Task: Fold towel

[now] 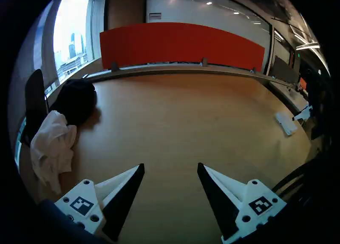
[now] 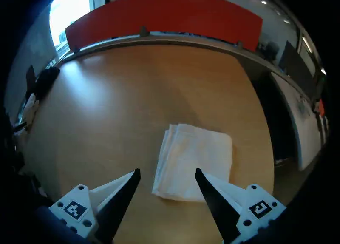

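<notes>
**Left gripper view.** Left hand-held gripper (image 1: 170,165): fingers spread wide, nothing between them, bare desk (image 1: 178,116) below and ahead. Far off to its left, at the desk's edge, is a crumpled white cloth (image 1: 51,150), loose and unfolded. Cannot tell whether it is a towel or a garment. Just beyond the cloth sits a dark lump (image 1: 76,99), possibly a bag. Whether it is open, or what it holds, cannot be made out. Well off to the gripper's right, near the far edge, lies a small white object (image 1: 285,123), too small to identify. A red divider (image 1: 182,44) runs along the back of the desk, straight ahead.

**Right gripper view.** Right hand-held gripper (image 2: 167,170): fingers also spread, gripping nothing. The towel (image 2: 199,154) lies flat on the desk (image 2: 127,95) directly ahead, its near edge between the fingertips, with most of it toward the right finger. It is a neat rectangle of several layers, the stacked edges showing along its left side. Neither finger appears to touch it.

**Progress, as a judgement.** This towel looks fully folded, with at most a squaring-up or one more half-fold left. If the crumpled cloth is a second towel, that one has yet to be started.
</notes>
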